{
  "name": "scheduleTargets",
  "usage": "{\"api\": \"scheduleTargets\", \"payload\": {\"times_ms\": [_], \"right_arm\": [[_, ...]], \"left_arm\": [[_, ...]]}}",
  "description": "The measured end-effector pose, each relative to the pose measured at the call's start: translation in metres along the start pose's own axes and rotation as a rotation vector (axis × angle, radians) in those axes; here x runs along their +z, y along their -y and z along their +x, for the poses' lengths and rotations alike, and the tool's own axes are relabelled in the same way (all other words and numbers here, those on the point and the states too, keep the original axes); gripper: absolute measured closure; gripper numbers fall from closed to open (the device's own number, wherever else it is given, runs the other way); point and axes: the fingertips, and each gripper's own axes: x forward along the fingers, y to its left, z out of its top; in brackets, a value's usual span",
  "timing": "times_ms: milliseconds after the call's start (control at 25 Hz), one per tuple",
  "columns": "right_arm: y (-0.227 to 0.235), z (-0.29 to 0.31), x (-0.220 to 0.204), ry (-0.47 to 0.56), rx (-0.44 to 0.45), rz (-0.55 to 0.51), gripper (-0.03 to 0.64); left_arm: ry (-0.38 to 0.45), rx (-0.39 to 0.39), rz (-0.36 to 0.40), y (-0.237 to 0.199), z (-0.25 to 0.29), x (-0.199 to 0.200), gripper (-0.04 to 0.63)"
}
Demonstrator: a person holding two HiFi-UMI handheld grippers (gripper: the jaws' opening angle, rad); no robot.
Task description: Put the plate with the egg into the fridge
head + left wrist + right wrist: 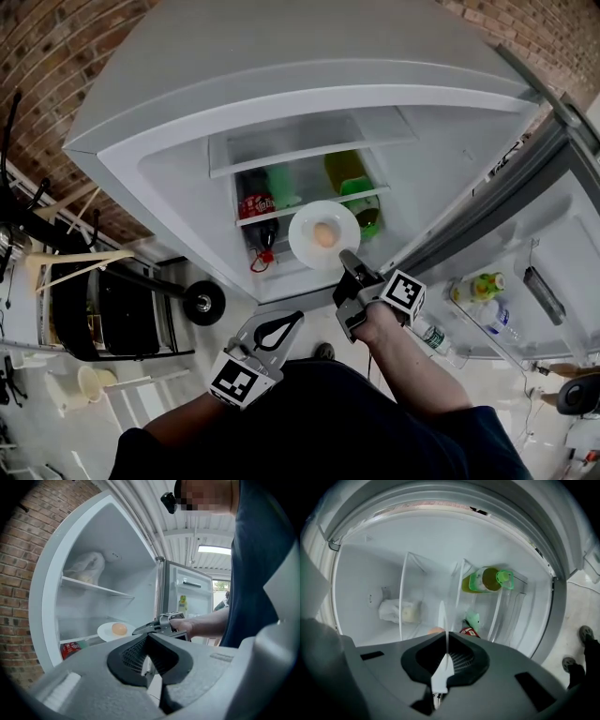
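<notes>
Bright, even light; fisheye-warped, vignetted edges.

An open white fridge point(169, 122) fills the middle of the head view. In the left gripper view, its thin white upper shelf point(101, 589) runs across the left of the frame and carries a crumpled white plastic bag point(86, 566). At the front edge of the clear lower shelf point(75, 638) sits a round white plate point(302, 239) bearing a brown egg point(323, 234); whether the plate rests on the shelf cannot be told. Below that shelf are a dark bottle with a red label point(258, 208) and a yellow-filled bottle with a green cap point(487, 579). At the right edge of the head view, the white door shelf point(469, 342) holds several small bottles point(483, 283).
</notes>
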Motion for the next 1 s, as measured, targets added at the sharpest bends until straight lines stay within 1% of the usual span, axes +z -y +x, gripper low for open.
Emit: {"api": "scheduleTargets", "payload": {"times_ms": [160,480,800,1000], "right_arm": [[0.001,0.017,0.012,0.013,-0.005,0.017,0.597],[0.003,0.048,0.032,0.059,-0.006,0.058,0.597],[0.011,0.073,0.039,0.065,-0.032,0.077,0.595],[0.015,0.085,0.043,0.080,-0.039,0.093,0.595]], "left_arm": [[-0.004,0.004,0.011,-0.002,0.003,-0.001,0.591],[-0.015,0.028,0.006,-0.012,0.002,-0.002,0.591],[-0.032,0.060,0.004,-0.026,-0.003,-0.001,0.591],[-0.037,0.063,0.005,-0.031,-0.003,-0.002,0.591]]}}
